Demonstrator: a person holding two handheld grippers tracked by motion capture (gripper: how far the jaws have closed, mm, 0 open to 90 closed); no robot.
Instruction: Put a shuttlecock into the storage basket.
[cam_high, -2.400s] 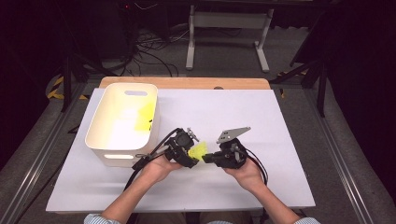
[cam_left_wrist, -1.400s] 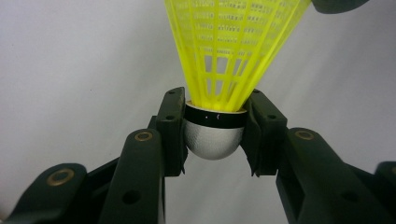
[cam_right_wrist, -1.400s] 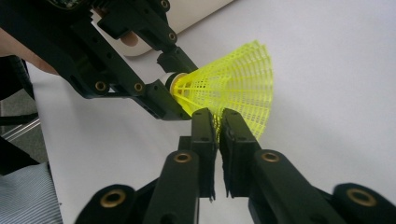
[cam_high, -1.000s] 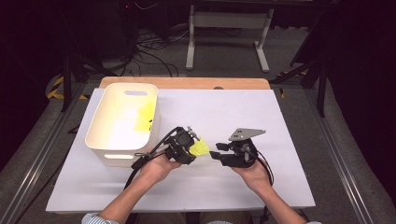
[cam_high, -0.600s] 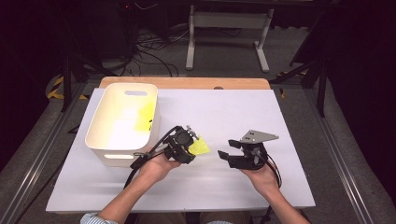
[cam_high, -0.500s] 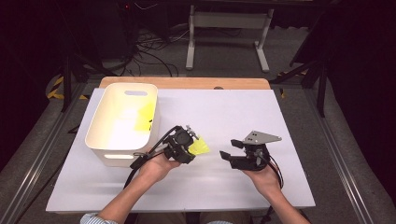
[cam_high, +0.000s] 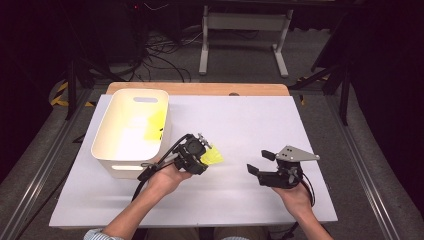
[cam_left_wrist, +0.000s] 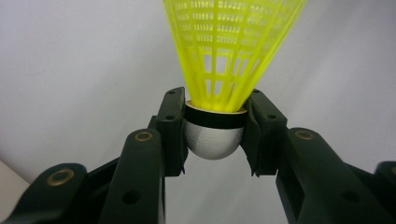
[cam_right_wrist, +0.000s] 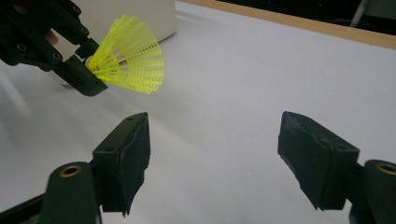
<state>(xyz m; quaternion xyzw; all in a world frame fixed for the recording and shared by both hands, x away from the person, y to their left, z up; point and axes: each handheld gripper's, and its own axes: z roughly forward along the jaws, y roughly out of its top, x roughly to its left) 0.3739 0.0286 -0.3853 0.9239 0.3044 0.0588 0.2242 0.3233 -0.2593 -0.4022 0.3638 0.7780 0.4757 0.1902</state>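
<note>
The shuttlecock (cam_left_wrist: 219, 84) has a yellow plastic mesh skirt and a silvery, finely pebbled rounded head ringed by a glossy black band. The left gripper (cam_left_wrist: 215, 140) is matt black plastic with brass-coloured rivets; the right gripper's (cam_right_wrist: 215, 154) pads look rough-edged. The tub (cam_high: 112, 155) is smooth cream plastic on a matt white table (cam_high: 250, 120) with a wooden edge.

table: white worktop (cam_high: 260, 125) lit evenly from overhead, pretty bright
surroundings: floor past the far edge goes dark
bin: white tub (cam_high: 131, 131) glows, slightly blown out inside
close-ups: jaws soft, shuttlecock (cam_left_wrist: 231, 51) sharp
</note>
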